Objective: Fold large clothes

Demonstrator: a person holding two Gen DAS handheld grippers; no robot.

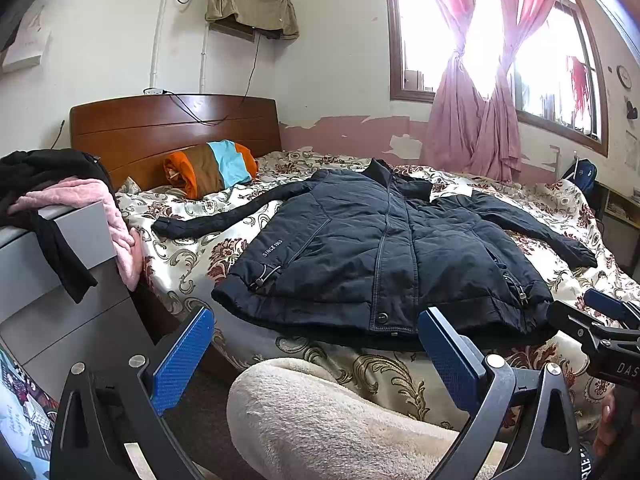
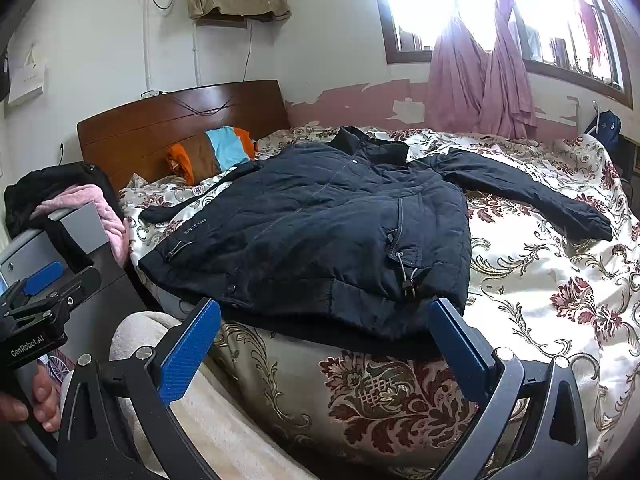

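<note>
A dark navy padded jacket (image 1: 360, 240) (image 2: 320, 220) lies front up on the bed, zipped, its collar towards the far wall. Both sleeves are spread out to the sides and the hem hangs at the near edge of the mattress. My left gripper (image 1: 316, 314) is open just short of the hem, its blue pads (image 1: 184, 356) wide apart and holding nothing. My right gripper (image 2: 325, 304) is also open and holds nothing, in front of the hem's right half near a drawstring toggle (image 2: 406, 280). Neither gripper touches the jacket.
The bed has a floral cover (image 2: 540, 280) and a wooden headboard (image 1: 172, 128). A striped orange, brown and blue pillow (image 1: 212, 168) lies by the headboard. A grey nightstand (image 1: 60, 272) at the left carries black and pink clothes. The person's knee in cream fleece (image 1: 320, 420) is below the grippers.
</note>
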